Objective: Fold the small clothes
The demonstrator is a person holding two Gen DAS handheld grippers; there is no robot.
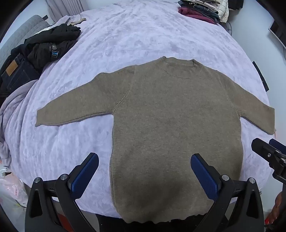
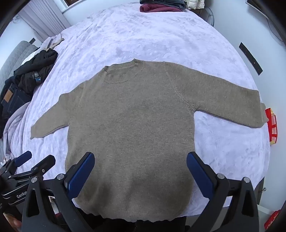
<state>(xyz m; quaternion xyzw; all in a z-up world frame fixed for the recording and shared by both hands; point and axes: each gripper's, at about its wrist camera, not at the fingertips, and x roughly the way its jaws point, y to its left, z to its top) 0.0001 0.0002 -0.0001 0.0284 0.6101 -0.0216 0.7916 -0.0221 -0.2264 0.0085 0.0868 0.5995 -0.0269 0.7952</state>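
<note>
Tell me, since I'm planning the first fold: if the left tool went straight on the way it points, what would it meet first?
Probably the brown sweater, near its lower left edge: the open left tool straddles that edge over the lilac blanket. Depth is unclear.

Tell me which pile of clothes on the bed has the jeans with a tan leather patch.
The dark pile at the bed's left edge: black jacket over jeans. The far pile shows a maroon garment instead.

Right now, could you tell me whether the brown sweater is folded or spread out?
Spread out: the brown sweater lies flat on the bed cover, both sleeves extended sideways.
</note>
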